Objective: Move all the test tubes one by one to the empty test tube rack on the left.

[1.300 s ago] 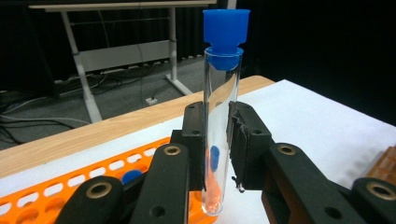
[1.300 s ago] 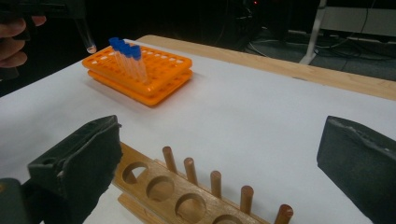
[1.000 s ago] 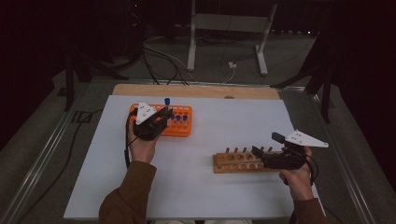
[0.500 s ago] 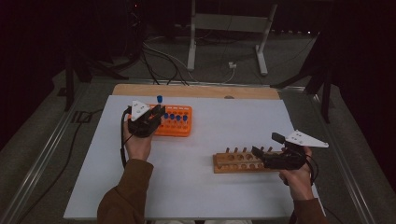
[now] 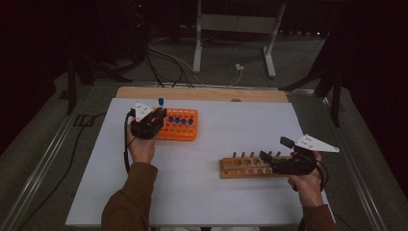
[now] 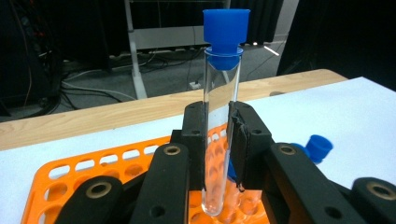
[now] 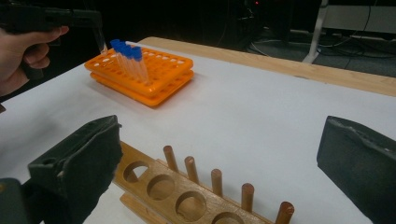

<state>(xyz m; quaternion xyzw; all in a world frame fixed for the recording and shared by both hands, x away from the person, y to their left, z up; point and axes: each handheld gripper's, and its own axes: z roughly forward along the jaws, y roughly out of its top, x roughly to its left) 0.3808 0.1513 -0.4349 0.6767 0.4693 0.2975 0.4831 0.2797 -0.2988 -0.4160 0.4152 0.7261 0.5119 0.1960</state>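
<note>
My left gripper has its jaws closed on a clear test tube with a blue cap; the grip sits on the lower half of the glass, and the tube stands upright between the pads. Compared with a second ago, the left hand has drawn back toward the near-left corner of the orange rack; in the high view the cap now stands beyond the rack's left end, where before it stood over the rack's middle rows; I judge the tube is lifted free of its hole, with its rounded bottom hanging just above the orange grid. Four other capped tubes remain seated in the rack.

My right gripper has not moved; its jaws stand wide apart and hold nothing, one either side of the wooden rack, whose holes are empty. So I reckon the extraction is done and the carry across to the wooden rack comes next.
</note>
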